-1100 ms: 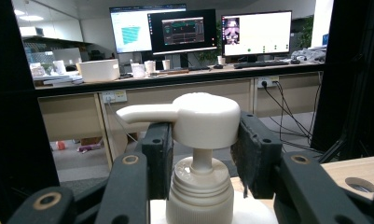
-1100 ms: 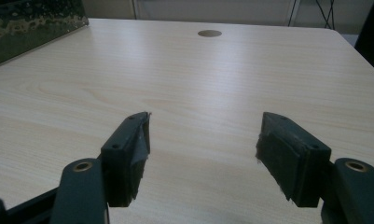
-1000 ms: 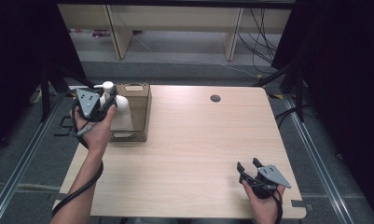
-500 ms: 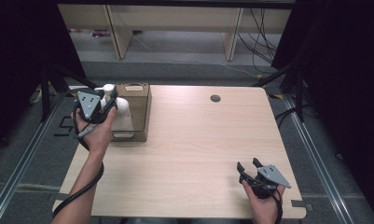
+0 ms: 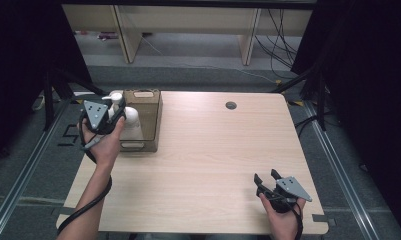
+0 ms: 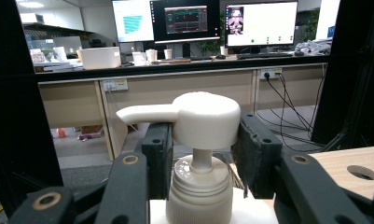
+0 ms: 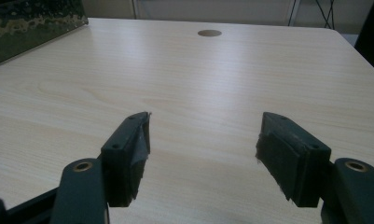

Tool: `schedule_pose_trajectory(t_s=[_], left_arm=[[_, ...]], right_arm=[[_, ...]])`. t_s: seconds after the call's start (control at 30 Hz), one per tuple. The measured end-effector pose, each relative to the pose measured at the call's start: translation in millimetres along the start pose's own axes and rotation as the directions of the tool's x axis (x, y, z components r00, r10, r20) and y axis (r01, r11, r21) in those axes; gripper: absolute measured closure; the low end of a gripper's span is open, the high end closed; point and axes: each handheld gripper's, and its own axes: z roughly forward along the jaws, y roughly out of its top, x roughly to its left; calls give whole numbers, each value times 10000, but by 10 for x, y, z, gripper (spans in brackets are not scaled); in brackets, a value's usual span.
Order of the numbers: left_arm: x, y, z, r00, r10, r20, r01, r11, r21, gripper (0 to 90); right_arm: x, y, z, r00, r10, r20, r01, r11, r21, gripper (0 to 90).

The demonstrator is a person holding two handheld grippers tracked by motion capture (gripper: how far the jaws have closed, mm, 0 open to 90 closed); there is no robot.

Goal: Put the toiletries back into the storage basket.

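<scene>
Left gripper (image 6: 201,154) clamped on white plastic pump bottle (image 6: 203,182), at 10 o'clock on the table.

Jaws grip the bottle's pump head; bottle stands against a brown cardboard box (image 5: 147,117), which blocks its 3 o'clock side. Right gripper (image 7: 205,154) rests at 5 o'clock on the light wooden table (image 5: 208,150), jaws apart, nothing between. Round cable hole (image 5: 231,105) at 12 o'clock.
</scene>
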Motion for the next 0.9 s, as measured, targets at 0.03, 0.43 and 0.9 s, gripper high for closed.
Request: schedule_pose_trajectory(t_s=[0.03, 0.43, 0.9], left_arm=[[2, -1, -1, 10000, -5, 2, 5, 10000, 0, 593], [80, -23, -40, 9998, -178, -110, 179, 9998, 29, 589], [98, -44, -58, 9997, -224, -68, 224, 9997, -7, 566]], right_arm=[[7, -1, -1, 10000, 96, -17, -96, 10000, 23, 348], [-14, 2, 9, 9996, -265, -61, 265, 9996, -56, 348], [-15, 2, 10, 9997, -254, -73, 254, 9997, -61, 347]])
